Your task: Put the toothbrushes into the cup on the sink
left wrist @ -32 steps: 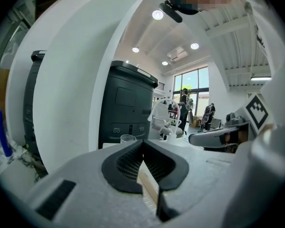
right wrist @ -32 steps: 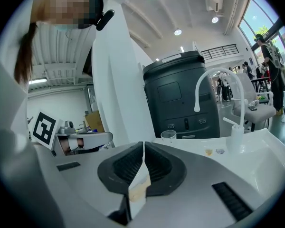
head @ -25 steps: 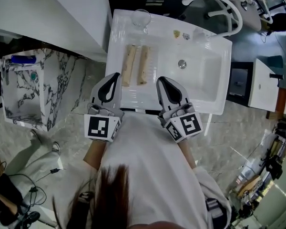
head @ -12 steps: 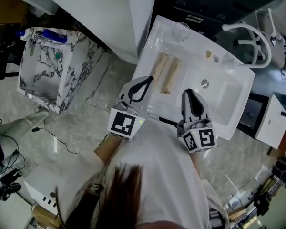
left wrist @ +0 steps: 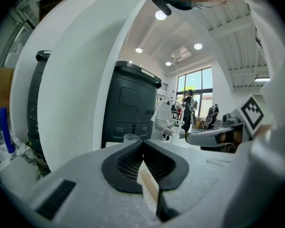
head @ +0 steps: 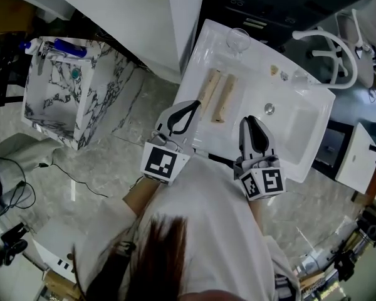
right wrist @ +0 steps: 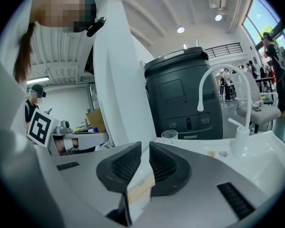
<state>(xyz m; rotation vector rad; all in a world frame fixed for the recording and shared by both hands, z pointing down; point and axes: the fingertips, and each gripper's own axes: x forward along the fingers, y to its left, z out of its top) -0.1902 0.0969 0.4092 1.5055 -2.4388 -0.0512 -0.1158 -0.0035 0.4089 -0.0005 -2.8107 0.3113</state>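
Observation:
Two beige toothbrushes [head: 208,91] [head: 224,99] lie side by side on the left ledge of the white sink [head: 288,143]. A clear cup [head: 237,39] stands upright at the sink's far left corner. My left gripper [head: 189,107] is shut and empty, its tips just short of the left toothbrush's near end. My right gripper [head: 249,123] is shut and empty over the sink's front edge. In the left gripper view the left gripper [left wrist: 142,144] frames a toothbrush [left wrist: 149,186] and the cup [left wrist: 131,138]. The right gripper view shows the right gripper [right wrist: 145,148], a toothbrush [right wrist: 140,189] and the cup [right wrist: 169,137].
A white curved faucet [head: 319,36] rises at the sink's far right, with a drain [head: 269,109] in the basin. A marble-patterned stand [head: 69,99] holding blue bottles sits to the left. A dark cabinet [right wrist: 185,99] stands behind the sink. Cables lie on the floor at left.
The head view has swung, so the sink now sits further up and right. Both grippers stay shut in front of the sink; the toothbrushes and cup have not moved.

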